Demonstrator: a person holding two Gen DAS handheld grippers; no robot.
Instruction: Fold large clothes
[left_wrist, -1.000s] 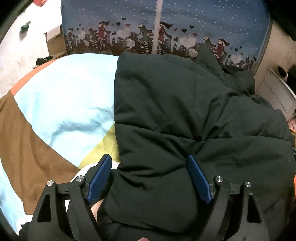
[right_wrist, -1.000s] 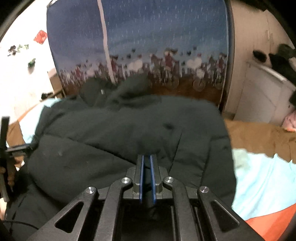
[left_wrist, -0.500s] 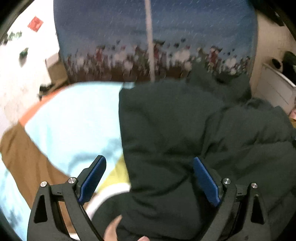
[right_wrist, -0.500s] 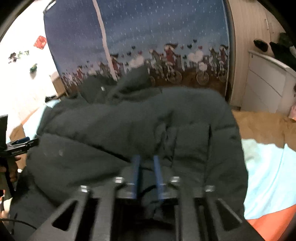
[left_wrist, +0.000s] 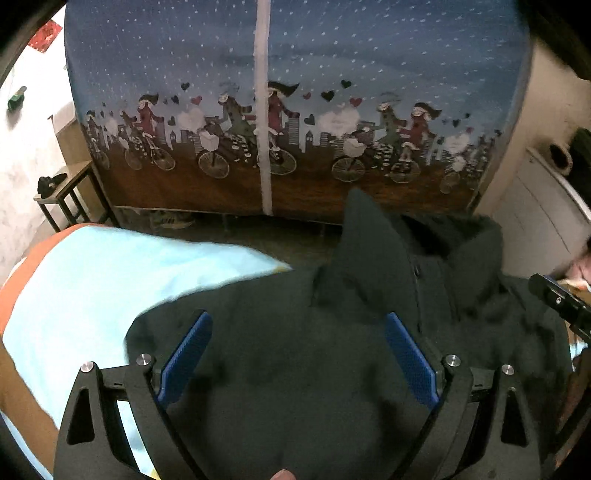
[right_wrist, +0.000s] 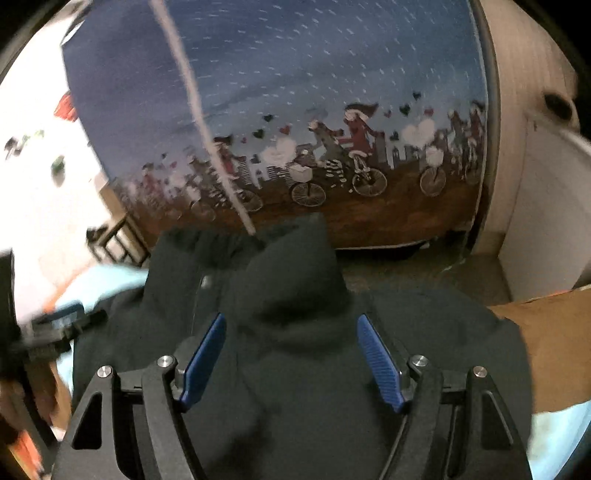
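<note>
Dark green padded jacket (left_wrist: 303, 369), bulky, lying bunched on a patchwork bedspread of pale blue, brown and orange panels (left_wrist: 92, 280), collar end toward a blue fabric wardrobe printed with cyclists (left_wrist: 295, 110); left gripper (left_wrist: 295, 362) over the jacket, blue pads spread wide, nothing pinched; right gripper (right_wrist: 291, 358) likewise above the jacket, jaws opening, cloth beneath but not pressed by either pad; white cabinet (right_wrist: 546, 221) at right.
</note>
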